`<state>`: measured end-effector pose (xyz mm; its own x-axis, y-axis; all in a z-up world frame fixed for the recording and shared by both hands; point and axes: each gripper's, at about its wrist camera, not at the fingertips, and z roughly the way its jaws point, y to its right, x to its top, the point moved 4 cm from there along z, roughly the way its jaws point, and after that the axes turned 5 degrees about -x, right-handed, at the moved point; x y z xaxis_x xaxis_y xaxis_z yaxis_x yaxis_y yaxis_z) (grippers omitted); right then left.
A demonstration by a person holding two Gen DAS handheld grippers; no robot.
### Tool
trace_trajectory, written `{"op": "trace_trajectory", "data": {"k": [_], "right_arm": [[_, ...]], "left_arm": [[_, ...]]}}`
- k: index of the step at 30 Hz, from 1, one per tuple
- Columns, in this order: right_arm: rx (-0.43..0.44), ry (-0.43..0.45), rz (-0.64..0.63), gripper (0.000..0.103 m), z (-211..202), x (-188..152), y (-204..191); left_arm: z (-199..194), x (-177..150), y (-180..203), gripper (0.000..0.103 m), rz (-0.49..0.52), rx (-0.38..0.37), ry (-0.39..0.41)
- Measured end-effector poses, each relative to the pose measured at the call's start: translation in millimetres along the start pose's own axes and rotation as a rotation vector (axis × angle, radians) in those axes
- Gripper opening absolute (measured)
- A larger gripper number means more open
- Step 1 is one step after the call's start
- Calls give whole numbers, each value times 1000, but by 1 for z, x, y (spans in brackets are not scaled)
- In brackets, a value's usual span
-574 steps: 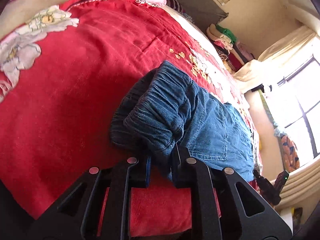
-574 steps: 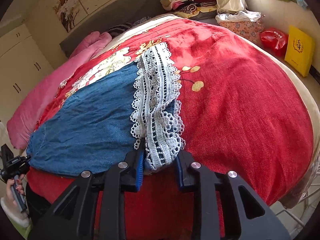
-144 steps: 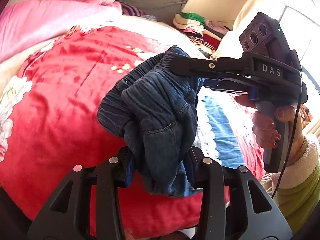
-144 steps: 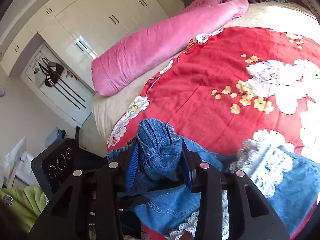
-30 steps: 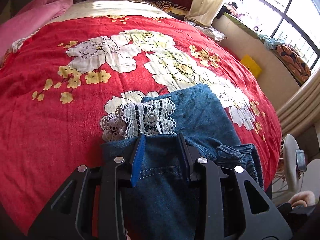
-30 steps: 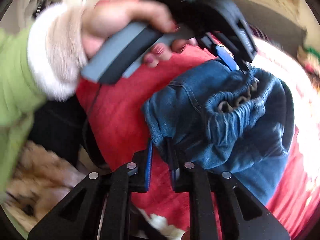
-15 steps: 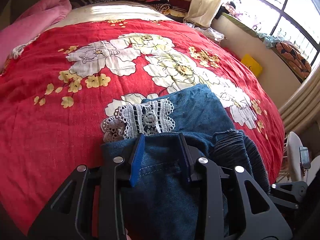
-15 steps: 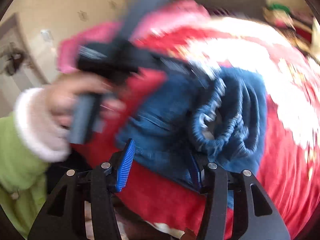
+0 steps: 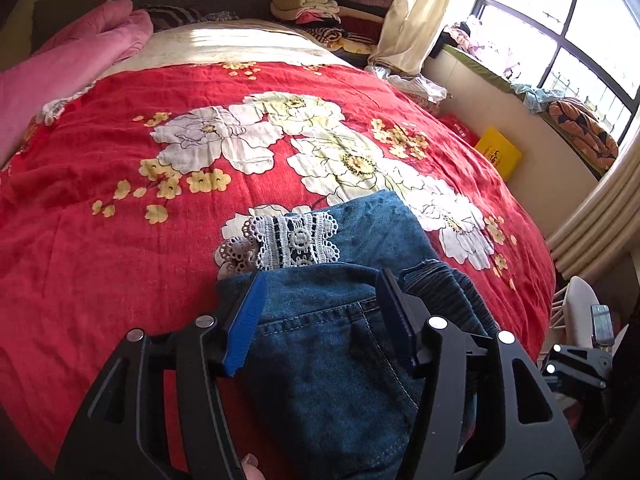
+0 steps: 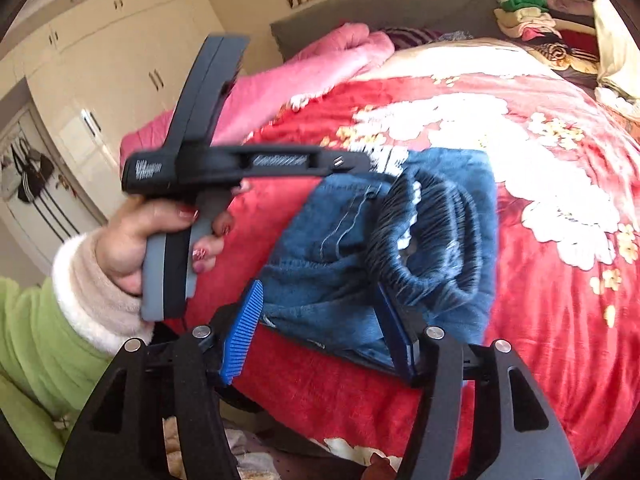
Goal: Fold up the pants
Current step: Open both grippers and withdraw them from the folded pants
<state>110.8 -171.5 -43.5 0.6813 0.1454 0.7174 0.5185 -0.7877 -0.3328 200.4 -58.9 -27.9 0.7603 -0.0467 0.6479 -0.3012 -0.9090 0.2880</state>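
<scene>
The blue denim pants [image 9: 332,344] lie folded into a short stack near the front edge of the red flowered bedspread [image 9: 120,240]. White lace trim [image 9: 280,242] sticks out from under the top layer, and the gathered waistband [image 9: 452,292] bulges at the right. My left gripper [image 9: 320,312] is open, its jaws spread over the top denim layer. In the right wrist view the pants [image 10: 384,256] show with the waistband loop [image 10: 432,236] uppermost. My right gripper [image 10: 324,332] is open just in front of the stack. The left gripper's body [image 10: 224,168] reaches over the pants from the left.
A pink quilt [image 9: 60,68] lies along the bed's far left. Folded clothes [image 9: 316,4] are stacked at the headboard. A yellow box [image 9: 498,152] and a window ledge stand to the right. White wardrobes [image 10: 100,80] stand behind the person's green sleeve [image 10: 32,344].
My left gripper has opened and let go of the denim layer it was pinching. My right gripper has stayed open and drawn back slightly from the waistband.
</scene>
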Motion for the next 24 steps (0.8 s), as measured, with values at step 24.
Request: {"op": "trace_trajectory", "data": {"k": [24], "right_arm": [[-161,93,151,80,-20,33,72]], "left_arm": [[-61,-25,15,75,17,112,84]]}}
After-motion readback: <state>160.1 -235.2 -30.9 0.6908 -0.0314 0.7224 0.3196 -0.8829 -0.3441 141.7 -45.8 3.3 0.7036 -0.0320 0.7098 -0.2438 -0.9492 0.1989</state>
